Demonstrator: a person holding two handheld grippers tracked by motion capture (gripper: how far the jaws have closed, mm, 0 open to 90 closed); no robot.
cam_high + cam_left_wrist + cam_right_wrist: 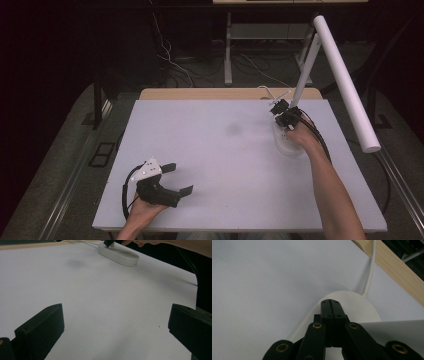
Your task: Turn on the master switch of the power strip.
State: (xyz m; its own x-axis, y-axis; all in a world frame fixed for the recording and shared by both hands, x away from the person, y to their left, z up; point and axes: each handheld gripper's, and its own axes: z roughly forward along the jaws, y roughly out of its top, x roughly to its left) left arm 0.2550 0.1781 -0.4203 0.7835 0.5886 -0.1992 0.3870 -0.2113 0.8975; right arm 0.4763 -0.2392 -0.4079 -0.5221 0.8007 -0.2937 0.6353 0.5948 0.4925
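While the left tongs [176, 178] gape empty, the right gripper view shows right tongs [333, 305] closed over the lamp base [352, 303].

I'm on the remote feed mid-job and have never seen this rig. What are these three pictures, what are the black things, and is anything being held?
No robot arm here: a person holds a two-jaw tool in each hand. The high view looks down on the white table from the person's side. The other two pictures come from cameras riding on the tools, looking along their black jaws.

The left gripper rests near the table's front edge, jaws wide apart with nothing between them. The right gripper is shut, its tips pressed together over the oval white lamp base; whether they touch it I cannot tell. A white cord leaves the base toward the wooden edge. The lamp's long white tube slants above the table.
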